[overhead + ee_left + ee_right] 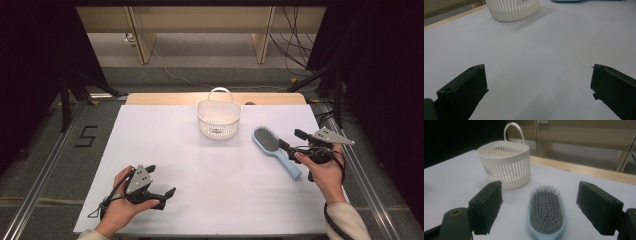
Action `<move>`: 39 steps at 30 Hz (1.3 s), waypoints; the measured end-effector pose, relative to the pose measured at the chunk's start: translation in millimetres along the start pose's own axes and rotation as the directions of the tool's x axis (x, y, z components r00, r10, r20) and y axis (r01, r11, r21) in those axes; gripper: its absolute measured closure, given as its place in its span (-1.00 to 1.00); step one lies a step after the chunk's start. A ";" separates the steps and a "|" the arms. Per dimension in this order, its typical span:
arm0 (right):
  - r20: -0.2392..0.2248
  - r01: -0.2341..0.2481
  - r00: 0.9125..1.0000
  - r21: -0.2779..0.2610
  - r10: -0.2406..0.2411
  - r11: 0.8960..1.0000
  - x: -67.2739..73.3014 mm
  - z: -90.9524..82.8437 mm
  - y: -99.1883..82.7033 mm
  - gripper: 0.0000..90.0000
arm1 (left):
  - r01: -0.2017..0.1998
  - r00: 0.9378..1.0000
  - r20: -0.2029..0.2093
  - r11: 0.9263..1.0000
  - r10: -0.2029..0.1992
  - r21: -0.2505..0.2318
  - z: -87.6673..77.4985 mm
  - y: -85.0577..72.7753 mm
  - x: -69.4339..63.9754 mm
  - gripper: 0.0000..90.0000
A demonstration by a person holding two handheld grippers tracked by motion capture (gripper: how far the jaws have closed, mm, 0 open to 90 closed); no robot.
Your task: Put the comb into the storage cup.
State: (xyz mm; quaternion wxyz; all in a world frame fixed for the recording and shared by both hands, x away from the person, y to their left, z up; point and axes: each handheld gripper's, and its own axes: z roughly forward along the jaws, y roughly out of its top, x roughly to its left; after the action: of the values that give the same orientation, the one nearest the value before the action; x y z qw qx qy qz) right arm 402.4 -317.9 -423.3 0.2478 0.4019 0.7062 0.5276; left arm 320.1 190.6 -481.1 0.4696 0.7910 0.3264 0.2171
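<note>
Right gripper (539, 207) jaws wide, nothing gripped, straddling the light-blue hairbrush (274, 150) near the table's right edge. Left gripper (537, 87) open, empty, near front-left corner. Best to clamp mid-handle, squarely, before lifting toward the white basket (218, 120).

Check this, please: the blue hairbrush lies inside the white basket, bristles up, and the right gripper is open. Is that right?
One thing is wrong. The blue hairbrush lies on the table beside the white basket, not inside it, as the high view shows. Its bristles do face up, and the right gripper is open, its fingers either side of the brush head.
</note>
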 end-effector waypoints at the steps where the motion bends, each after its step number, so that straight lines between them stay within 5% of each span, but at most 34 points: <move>1: 0.004 0.003 1.000 0.020 -0.003 1.000 -1.3 1.7 -0.1 -0.52 | 0.001 1.000 0.000 1.000 -0.001 0.000 0.1 0.0 0.1 -1.00; 19: 0.017 0.013 1.000 0.123 -0.016 0.992 -13.2 22.5 1.5 -0.57 | 0.003 1.000 0.005 1.000 -0.003 0.003 0.8 -0.2 0.1 -1.00; 21: 0.051 0.013 0.998 0.179 -0.023 0.984 -15.1 25.8 1.3 -0.57 | 0.003 1.000 0.004 1.000 -0.003 0.003 0.8 -0.1 0.1 -1.00; 28: 0.043 0.006 0.999 0.238 -0.017 0.971 -18.7 32.0 -0.2 -0.56 | 0.003 1.000 0.006 1.000 -0.003 0.003 1.3 -0.3 0.1 -1.00; 31: 0.049 0.006 0.999 0.322 -0.023 0.947 -21.0 36.3 -0.1 -0.53 | 0.005 1.000 0.006 1.000 -0.005 0.003 1.3 -0.2 0.2 -1.00; 33: 0.047 0.009 0.999 0.338 -0.027 0.941 -21.1 37.3 0.2 -0.53 | 0.005 1.000 0.006 1.000 -0.005 0.003 1.4 -0.3 0.2 -1.00; 34: 0.035 0.009 0.999 0.406 -0.026 0.914 -21.1 40.4 1.1 -0.50 | 0.005 1.000 0.007 1.000 -0.005 0.003 1.6 -0.3 0.2 -1.00; 37: 0.020 0.027 0.999 0.477 -0.041 0.878 -21.6 45.4 1.3 -0.48 | 0.005 1.000 0.007 1.000 -0.005 0.002 1.7 -0.2 0.0 -1.00; 38: 0.020 0.027 0.999 0.477 -0.041 0.878 -21.6 45.4 1.3 -0.48 | 0.005 1.000 0.007 1.000 -0.005 0.003 1.7 -0.3 0.0 -1.00; 39: 0.019 0.029 0.999 0.498 -0.044 0.867 -21.9 47.4 1.1 -0.46 | 0.005 1.000 0.007 1.000 -0.005 0.003 1.8 -0.4 0.0 -1.00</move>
State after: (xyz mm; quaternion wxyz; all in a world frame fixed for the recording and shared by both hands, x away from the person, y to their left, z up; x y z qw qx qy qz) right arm 451.5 -310.1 -439.0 0.1562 0.4464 0.8220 0.3172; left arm 321.2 189.7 -482.2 0.4701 0.7917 0.3273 0.2125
